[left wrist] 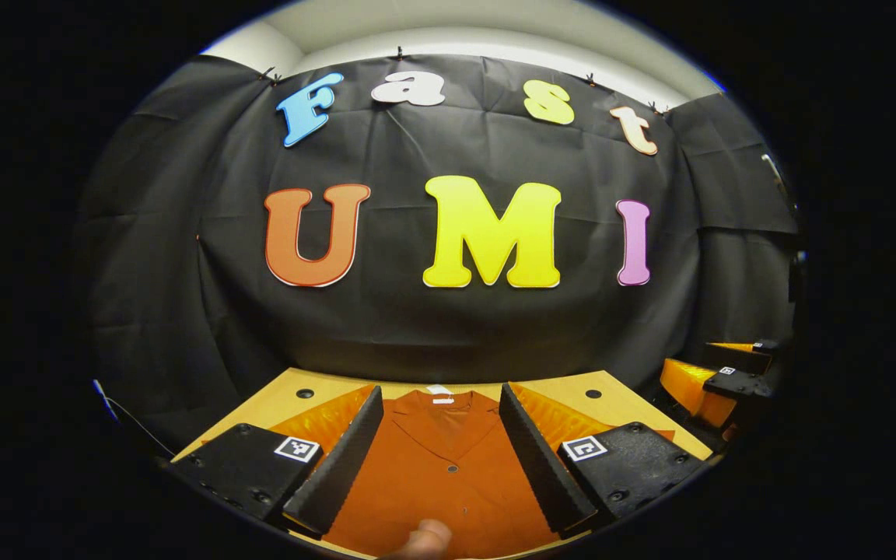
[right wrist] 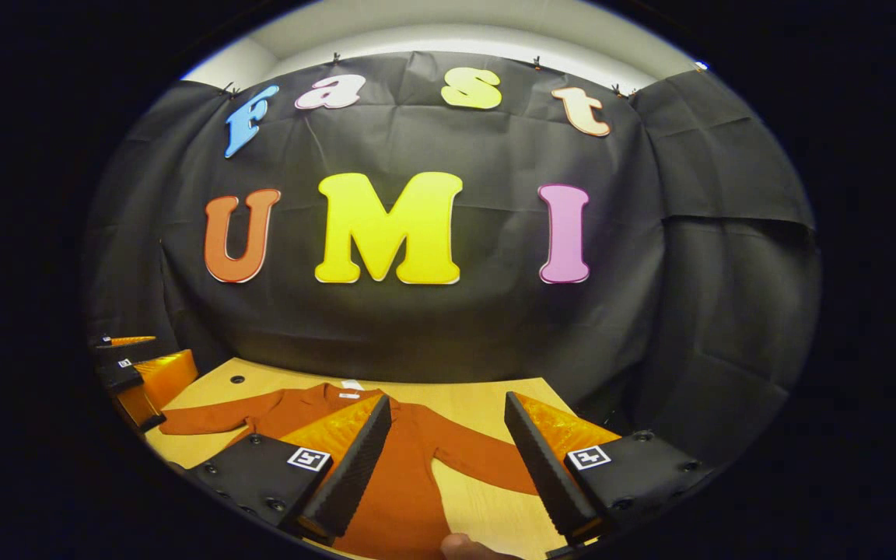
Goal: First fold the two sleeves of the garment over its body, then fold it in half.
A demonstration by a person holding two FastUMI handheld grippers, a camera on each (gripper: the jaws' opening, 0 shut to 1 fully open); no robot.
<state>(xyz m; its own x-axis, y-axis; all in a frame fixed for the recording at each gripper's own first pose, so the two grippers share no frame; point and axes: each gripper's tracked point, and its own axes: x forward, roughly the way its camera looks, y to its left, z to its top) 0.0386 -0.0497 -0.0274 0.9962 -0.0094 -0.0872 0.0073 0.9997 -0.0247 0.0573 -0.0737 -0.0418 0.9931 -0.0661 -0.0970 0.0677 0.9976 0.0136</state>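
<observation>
A rust-orange button-up garment [left wrist: 440,467] lies flat on the wooden table [left wrist: 277,400], collar [left wrist: 440,404] toward the far wall. My left gripper [left wrist: 440,395] hovers above its chest, open, nothing between the fingers. In the right gripper view the garment [right wrist: 401,482] is spread out, one sleeve [right wrist: 207,420] reaching left and the other sleeve [right wrist: 487,460] angled right. My right gripper [right wrist: 448,403] is open above that right side, holding nothing. Each gripper also appears in the other's view: the right gripper [left wrist: 720,381] at the far right, the left gripper [right wrist: 137,373] at the far left.
The black cloth wall stands right behind the table's far edge [right wrist: 417,383]. Small round holes [left wrist: 593,393] mark the tabletop's far corners. Bare wood [right wrist: 487,513] lies under the right sleeve. A fingertip of the holding hand [left wrist: 426,539] shows at the bottom.
</observation>
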